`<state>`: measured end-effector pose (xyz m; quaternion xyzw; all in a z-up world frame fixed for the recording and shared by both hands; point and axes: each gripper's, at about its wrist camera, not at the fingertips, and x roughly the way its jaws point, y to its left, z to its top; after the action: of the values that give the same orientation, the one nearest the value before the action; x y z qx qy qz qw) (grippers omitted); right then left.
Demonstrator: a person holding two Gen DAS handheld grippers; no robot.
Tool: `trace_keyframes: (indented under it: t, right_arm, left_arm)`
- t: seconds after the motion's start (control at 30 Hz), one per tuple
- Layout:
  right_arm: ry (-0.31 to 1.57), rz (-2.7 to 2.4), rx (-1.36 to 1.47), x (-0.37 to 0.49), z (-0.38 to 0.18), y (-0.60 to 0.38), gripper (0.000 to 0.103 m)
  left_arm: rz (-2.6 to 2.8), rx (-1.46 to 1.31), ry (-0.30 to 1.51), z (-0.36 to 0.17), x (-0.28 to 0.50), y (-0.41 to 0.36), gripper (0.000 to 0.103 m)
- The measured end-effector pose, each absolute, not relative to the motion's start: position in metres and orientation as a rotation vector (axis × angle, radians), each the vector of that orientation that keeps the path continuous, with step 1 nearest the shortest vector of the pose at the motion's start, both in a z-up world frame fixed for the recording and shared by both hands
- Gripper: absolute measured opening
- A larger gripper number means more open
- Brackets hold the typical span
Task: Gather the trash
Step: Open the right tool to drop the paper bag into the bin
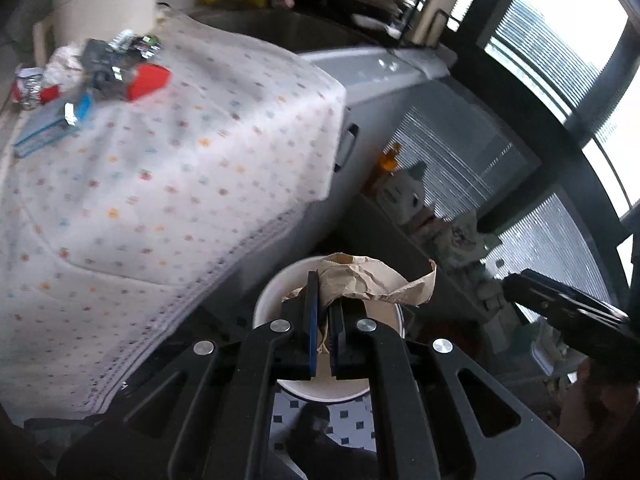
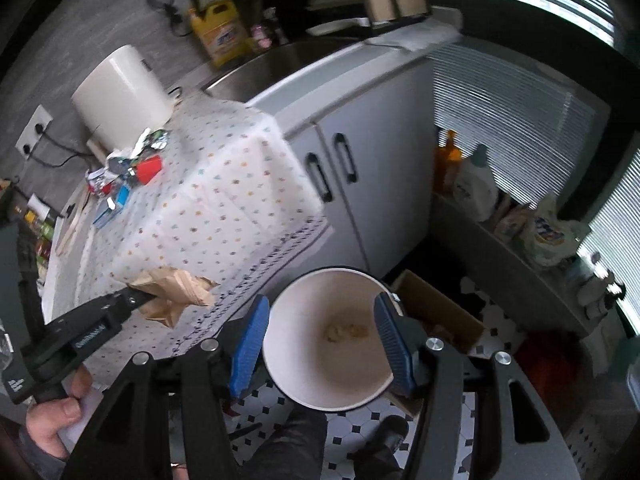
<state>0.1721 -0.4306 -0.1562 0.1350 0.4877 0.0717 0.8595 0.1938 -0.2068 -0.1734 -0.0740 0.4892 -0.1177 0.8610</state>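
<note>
The brown paper (image 1: 372, 280) looked crumpled and matt; the bin (image 2: 328, 360) smooth white plastic; the spotted tablecloth (image 2: 224, 200) soft cloth.

A dotted cloth (image 2: 224, 184) covers the worktop (image 2: 360, 76). On it lies a small heap of wrappers (image 2: 128, 168) (red, blue and shiny) beside a white pot (image 2: 120, 96).

Black linkage grippers, silver rivets, blue ribbed fingers (image 2: 390, 334).
</note>
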Motion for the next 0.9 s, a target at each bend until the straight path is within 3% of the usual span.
trace_keyframes:
  t: [0.4,0.43,0.47,0.5,0.57,0.9]
  right_arm:
    - [1.034,0.001,0.333,0.148,-0.164,-0.481,0.059]
    - [1.034,-0.009,0.334,0.146,-0.164,-0.484,0.059]
    - [1.034,-0.015,0.335,0.145,-0.163,-0.486,0.059]
    - [1.032,-0.019,0.337,0.144,-0.162,-0.488,0.060]
    - [1.026,-0.029,0.340,0.144,-0.160,-0.491,0.063]
    - [0.965,0.052,0.320,0.165,-0.134,-0.465,0.069]
  left_arm:
    - [-0.358,-0.140,1.107,-0.209,0.209,-0.252,0.008]
    - [-0.367,-0.144,1.116,-0.210,0.210,-0.254,0.011]
    - [-0.373,-0.147,1.123,-0.211,0.210,-0.257,0.026]
    - [-0.372,-0.145,1.121,-0.210,0.210,-0.259,0.050]
    - [-0.360,-0.146,1.088,-0.203,0.208,-0.257,0.066]
    - [-0.232,-0.151,0.996,-0.155,0.204,-0.211,0.087]
